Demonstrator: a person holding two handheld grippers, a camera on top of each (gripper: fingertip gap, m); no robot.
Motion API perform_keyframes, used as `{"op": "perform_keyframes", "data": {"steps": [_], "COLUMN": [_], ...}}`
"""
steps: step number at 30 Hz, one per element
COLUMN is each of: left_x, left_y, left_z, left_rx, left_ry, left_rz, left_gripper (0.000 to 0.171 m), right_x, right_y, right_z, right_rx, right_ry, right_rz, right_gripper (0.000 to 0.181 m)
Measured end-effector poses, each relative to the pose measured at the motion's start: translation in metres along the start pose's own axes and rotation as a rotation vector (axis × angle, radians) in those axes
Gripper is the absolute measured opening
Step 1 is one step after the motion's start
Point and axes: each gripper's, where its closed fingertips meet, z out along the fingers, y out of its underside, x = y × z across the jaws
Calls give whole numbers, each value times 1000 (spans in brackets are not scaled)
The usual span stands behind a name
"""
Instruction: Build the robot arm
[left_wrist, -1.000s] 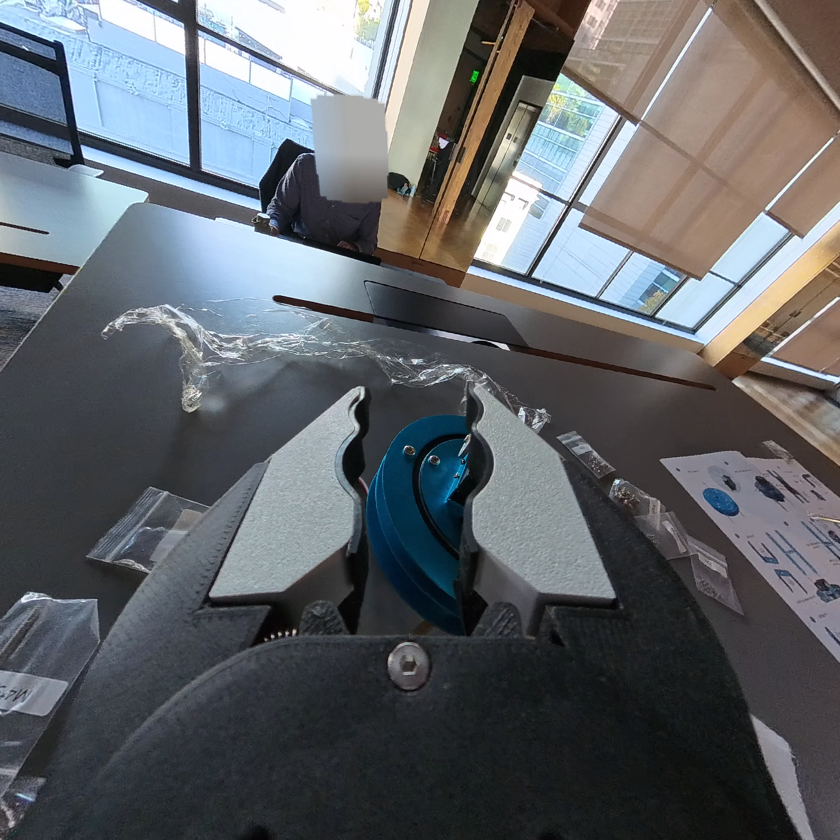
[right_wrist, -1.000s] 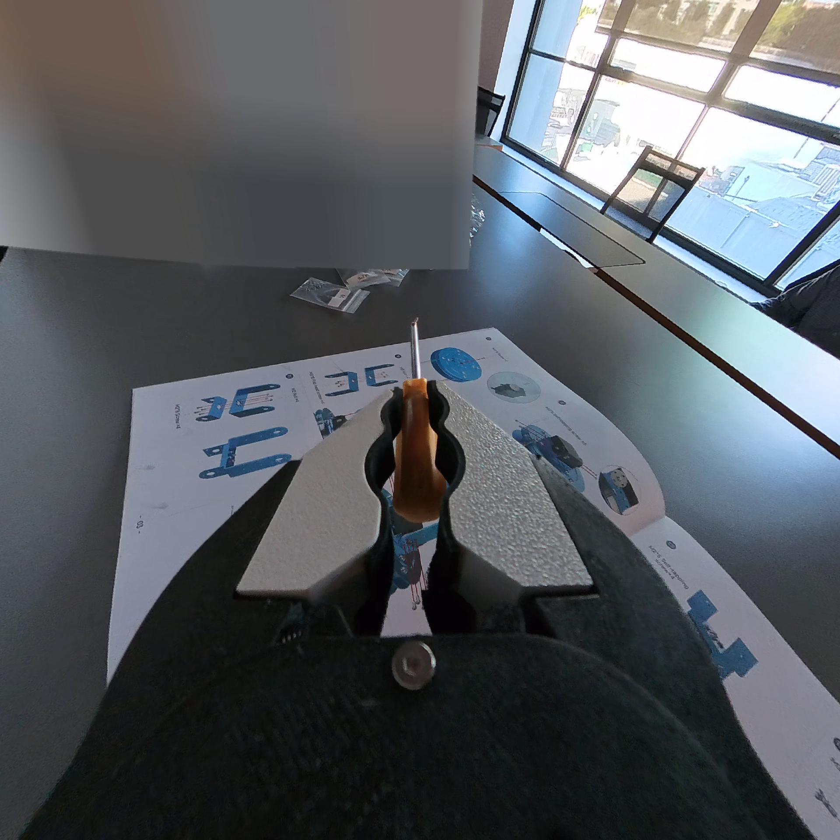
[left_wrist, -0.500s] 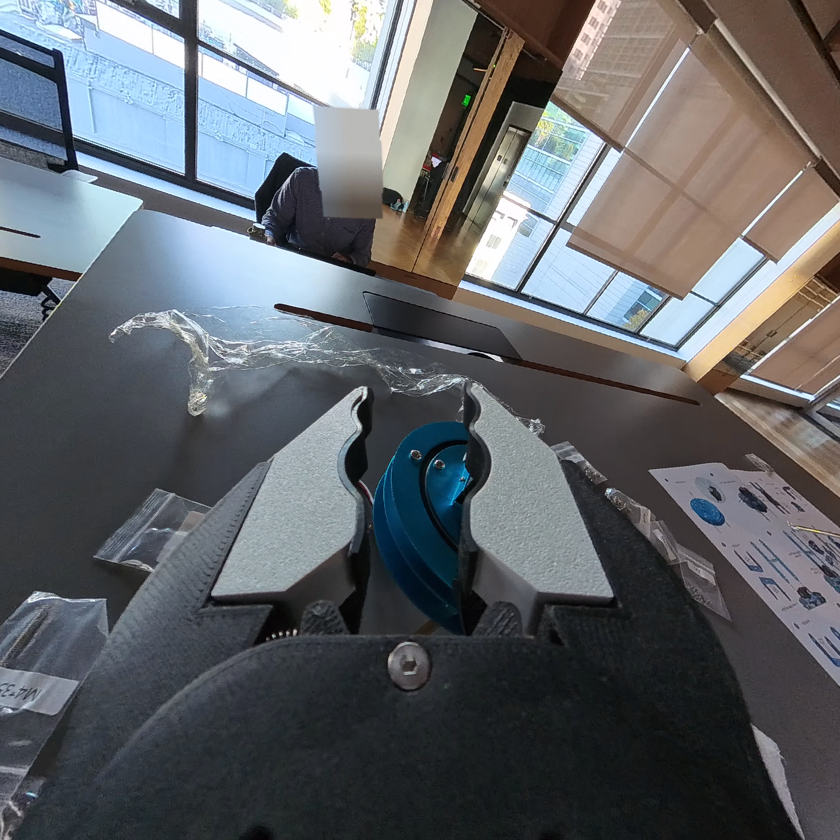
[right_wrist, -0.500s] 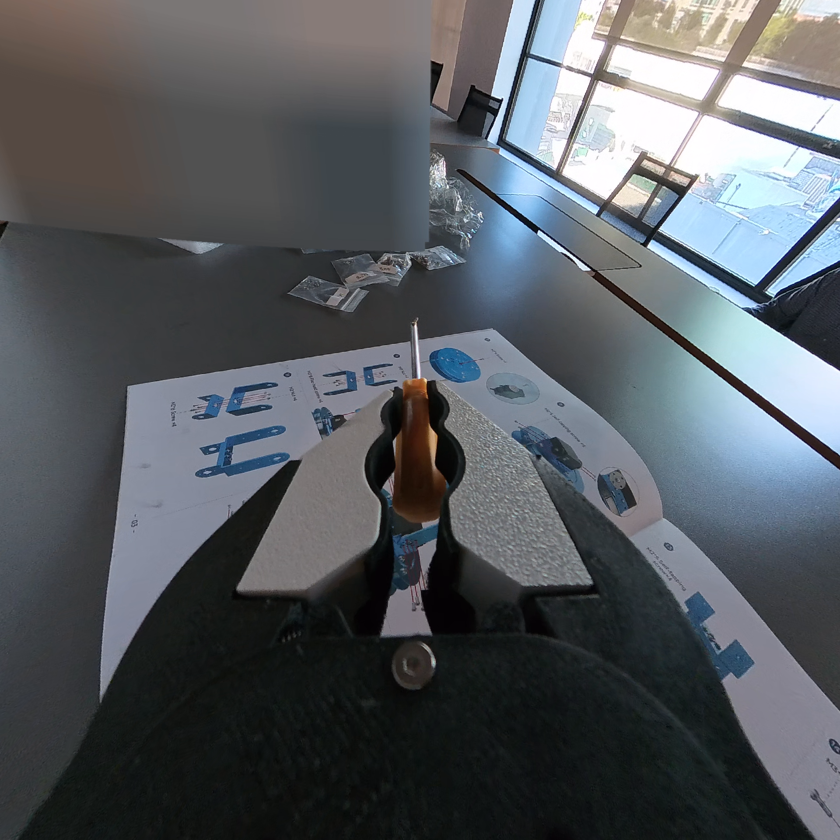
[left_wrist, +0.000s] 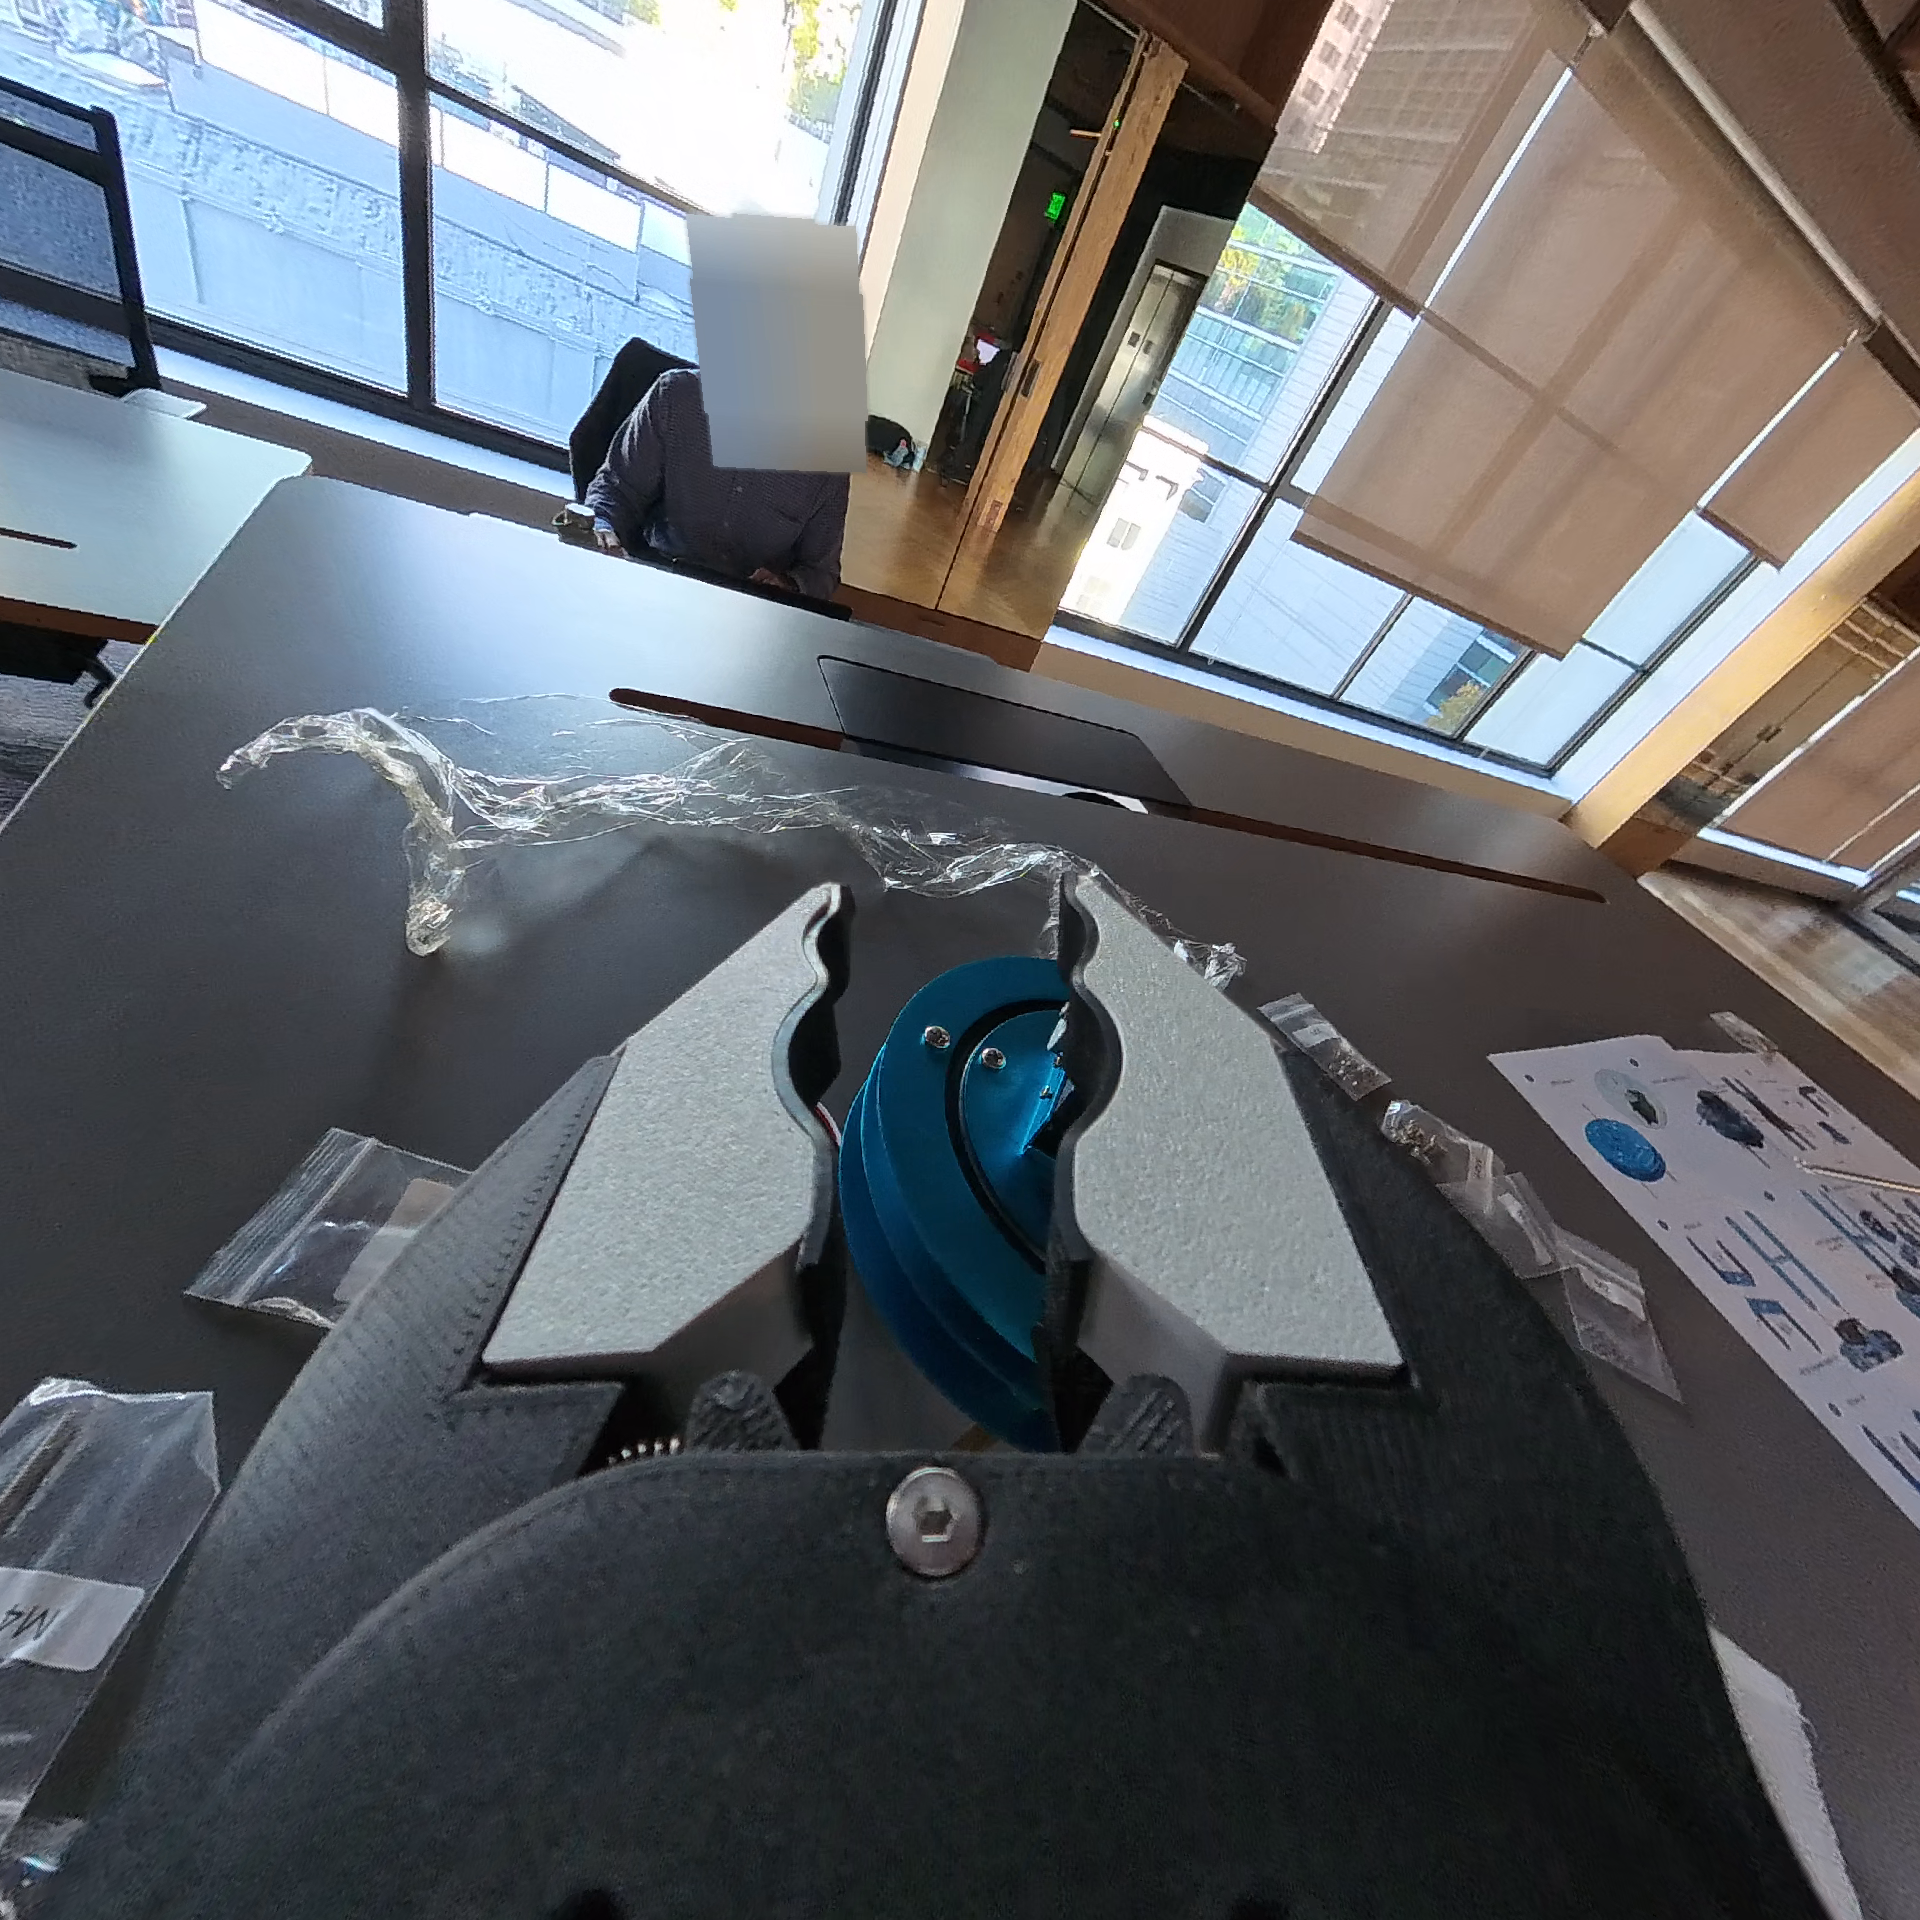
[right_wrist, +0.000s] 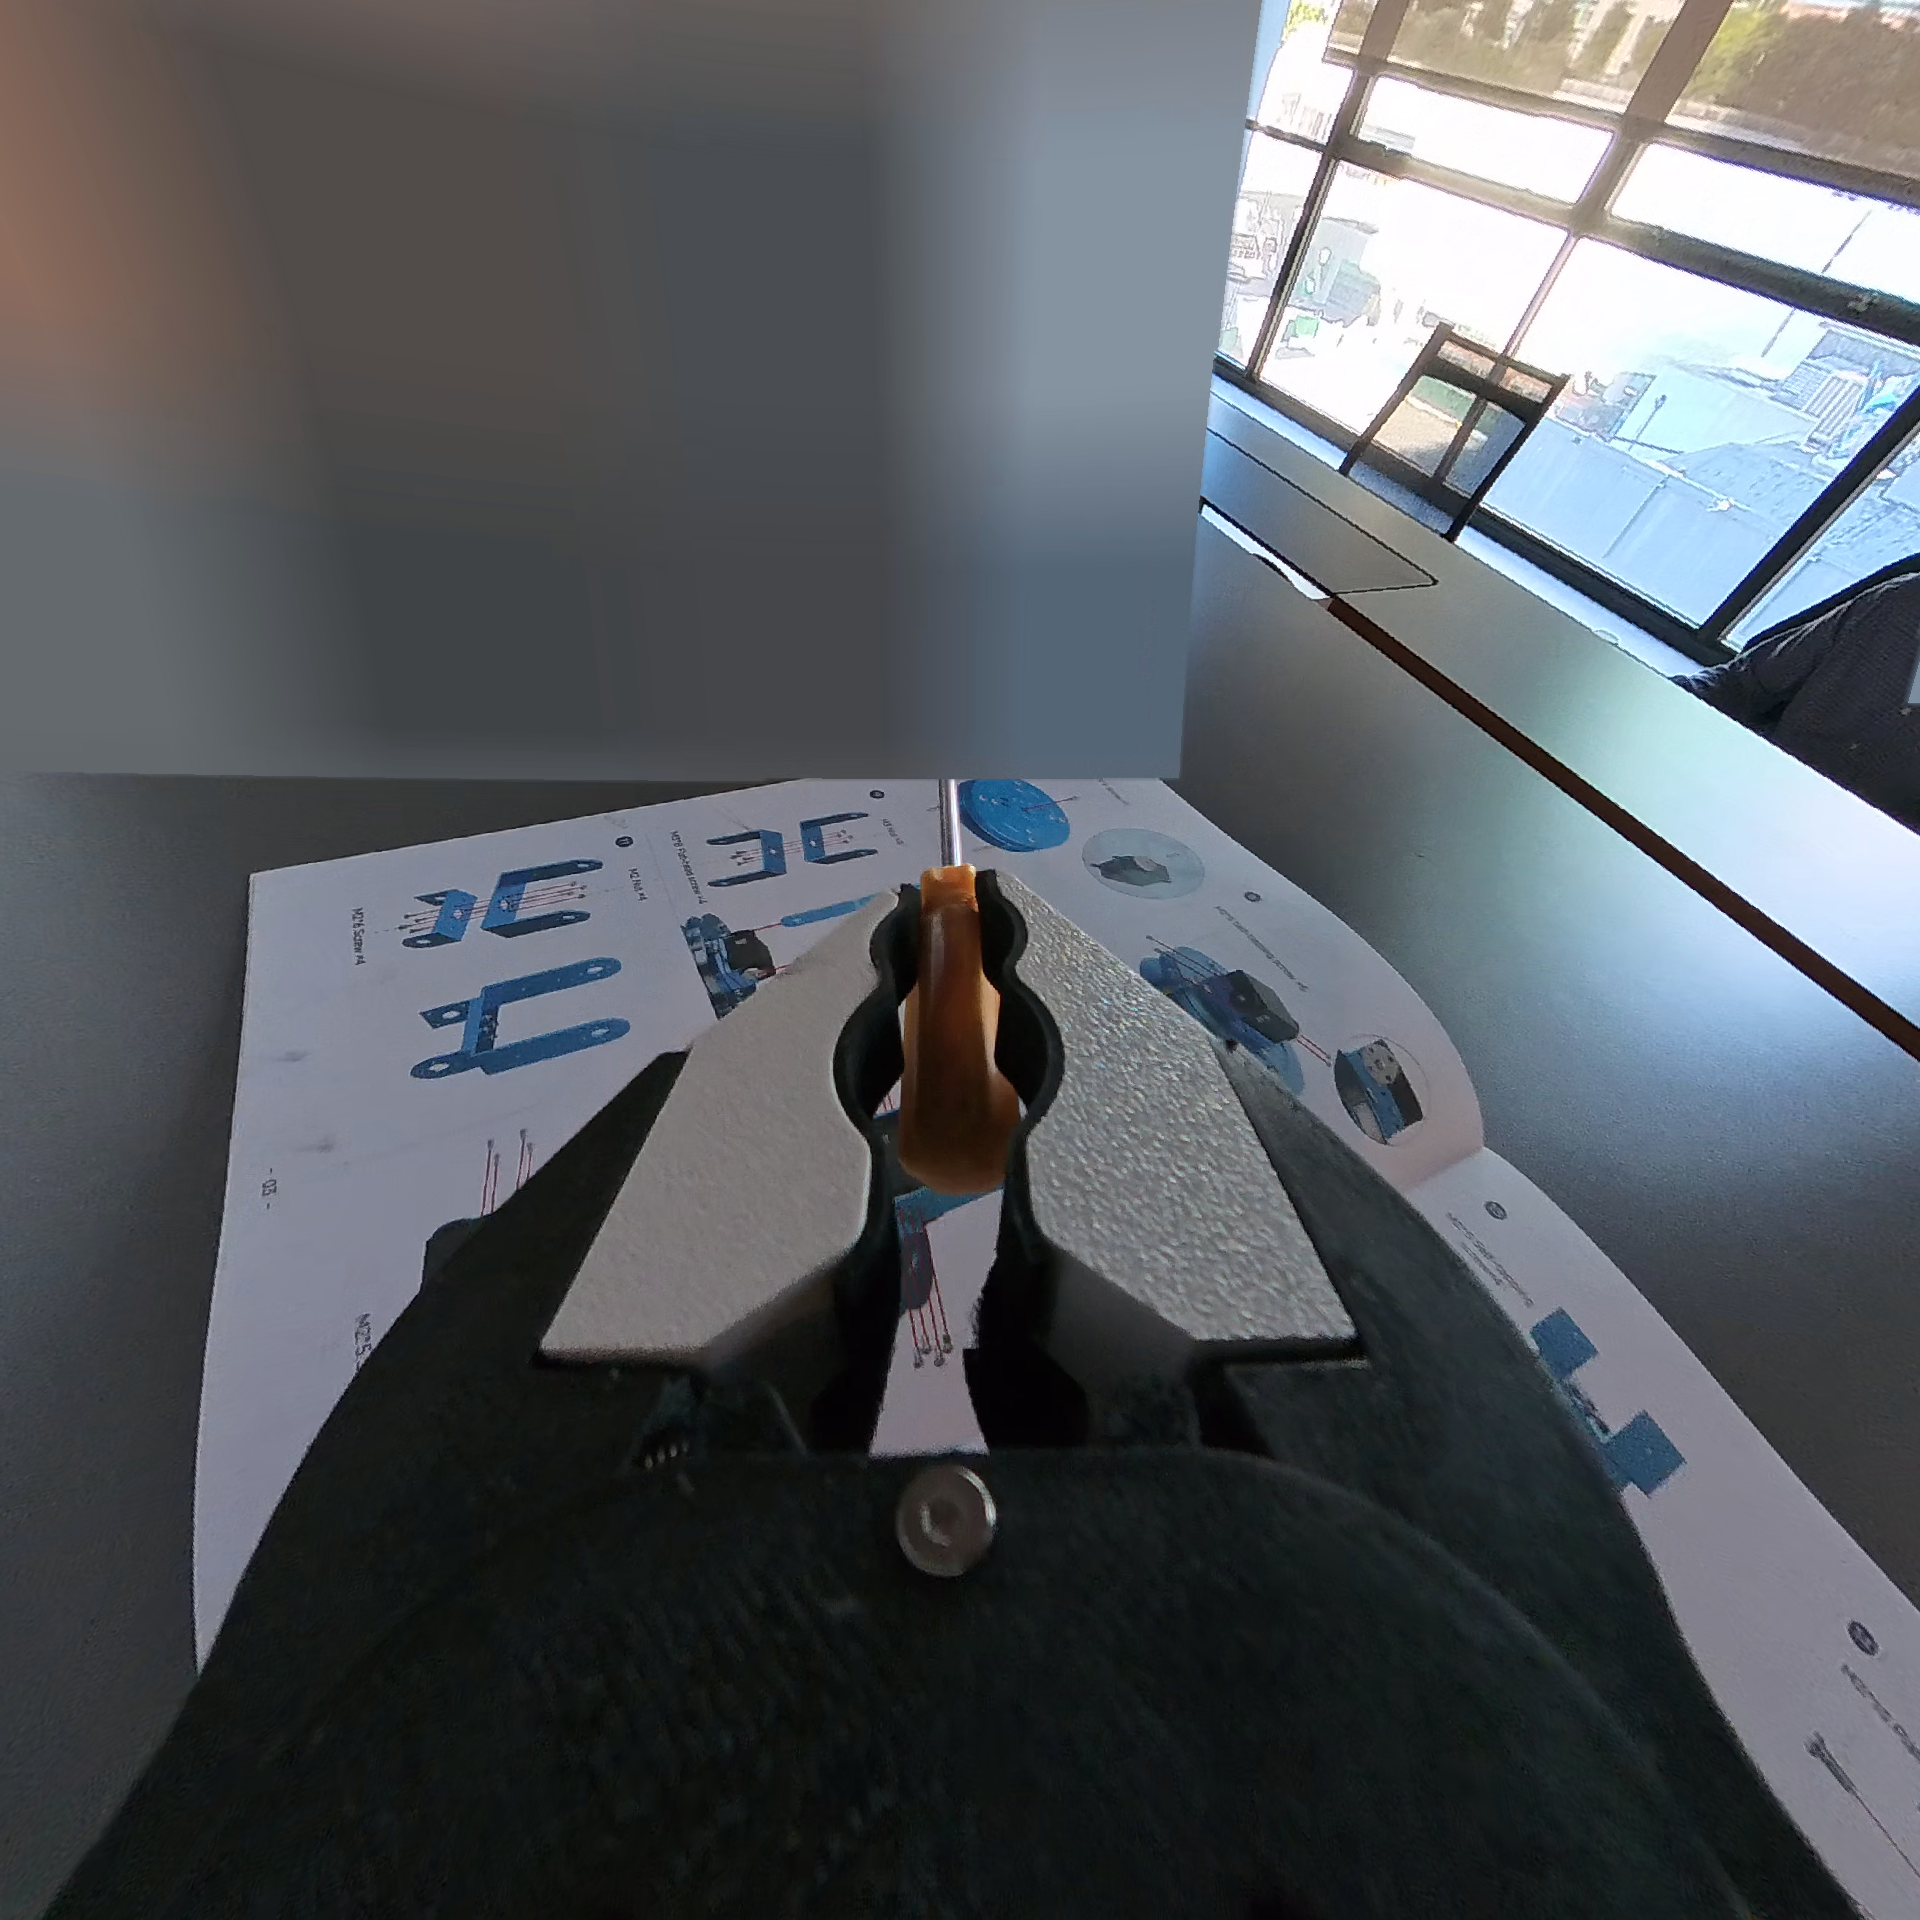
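We held a blue metal disc assembly on edge in our left gripper, its fingers clamped on either side of it, two small screws facing up and to the right. It hung above the dark table. Beyond the disc lay crumpled clear wrap; small plastic bags lay to its left and right, and an instruction sheet further right. Our right gripper was closed on a screwdriver with an orange handle, its thin shaft pointing straight ahead over that sheet. We could not tell how the disc lay from the screwdriver's tip, since a blurred patch hid what lay ahead.
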Motion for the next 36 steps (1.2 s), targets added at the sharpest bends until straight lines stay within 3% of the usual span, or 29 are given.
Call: {"op": "perform_keyframes", "data": {"steps": [15,30,36], "left_x": [-3,1,-5], "left_y": [8,-3,-18], "left_z": [5,-3,-15], "left_rx": [-29,8,89], "left_ry": [-8,-7,-26], "left_rz": [5,24,8], "left_gripper": [37,36,35], "right_x": [-3,-2,-8], "right_y": [6,8,5], "right_z": [3,2,4], "right_rx": [-19,-32,-45], "right_ry": [-19,-15,-24], "right_rz": [24,15,-34], "right_gripper": [9,10,9]}}
